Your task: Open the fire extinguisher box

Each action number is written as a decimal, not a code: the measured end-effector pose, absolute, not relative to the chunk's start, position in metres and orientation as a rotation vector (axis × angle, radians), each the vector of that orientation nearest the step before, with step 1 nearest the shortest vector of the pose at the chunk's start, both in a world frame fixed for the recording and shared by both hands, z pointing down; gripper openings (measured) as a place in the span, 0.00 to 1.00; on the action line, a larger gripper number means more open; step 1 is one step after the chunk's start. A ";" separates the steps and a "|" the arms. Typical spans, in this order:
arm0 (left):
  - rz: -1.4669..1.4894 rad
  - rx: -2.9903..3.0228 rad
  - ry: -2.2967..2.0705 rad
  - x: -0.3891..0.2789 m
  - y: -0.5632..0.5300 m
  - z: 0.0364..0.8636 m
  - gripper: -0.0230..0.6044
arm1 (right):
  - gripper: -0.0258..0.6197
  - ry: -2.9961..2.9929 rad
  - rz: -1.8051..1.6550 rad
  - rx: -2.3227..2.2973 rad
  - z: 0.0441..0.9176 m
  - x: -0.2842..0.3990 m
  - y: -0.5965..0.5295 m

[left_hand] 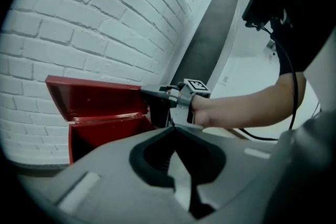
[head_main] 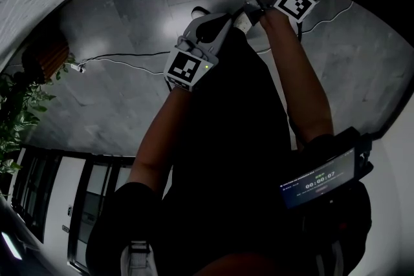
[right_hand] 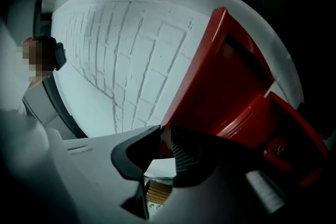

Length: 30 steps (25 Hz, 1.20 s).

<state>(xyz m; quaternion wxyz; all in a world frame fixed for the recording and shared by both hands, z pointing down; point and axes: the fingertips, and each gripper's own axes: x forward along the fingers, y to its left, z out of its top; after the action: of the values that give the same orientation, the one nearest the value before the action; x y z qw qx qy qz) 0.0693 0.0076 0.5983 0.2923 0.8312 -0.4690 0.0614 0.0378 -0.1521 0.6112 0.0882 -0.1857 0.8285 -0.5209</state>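
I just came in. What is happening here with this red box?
A person holds a gripper in each hand and works at a red box that stands against a white brick wall. The right gripper pinches the edge of the lid. The lid is raised, so the box is open. The left gripper is held back from the box, with its jaws together and nothing between them.

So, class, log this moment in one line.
right gripper: clamped on lid edge | lid: raised | left gripper: shut, empty | fire extinguisher box: open

Left gripper (left_hand: 173, 131) closed, empty; right gripper (right_hand: 160, 132) raised, clamped on lid (right_hand: 220, 76).
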 end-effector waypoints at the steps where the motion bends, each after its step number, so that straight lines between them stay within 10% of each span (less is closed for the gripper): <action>1: 0.164 2.211 -1.254 0.068 0.007 0.599 0.04 | 0.14 2.469 -1.538 -0.546 0.608 0.035 -0.160; 30: 0.173 2.198 -1.282 0.057 0.000 0.597 0.04 | 0.16 2.541 -1.422 -0.588 0.593 0.054 -0.214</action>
<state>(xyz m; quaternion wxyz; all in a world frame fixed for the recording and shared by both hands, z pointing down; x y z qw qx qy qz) 0.0566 -0.0003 0.5974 0.2911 0.8245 -0.4809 0.0649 0.0540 -0.2140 0.5934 0.0855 -0.1972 0.8522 -0.4771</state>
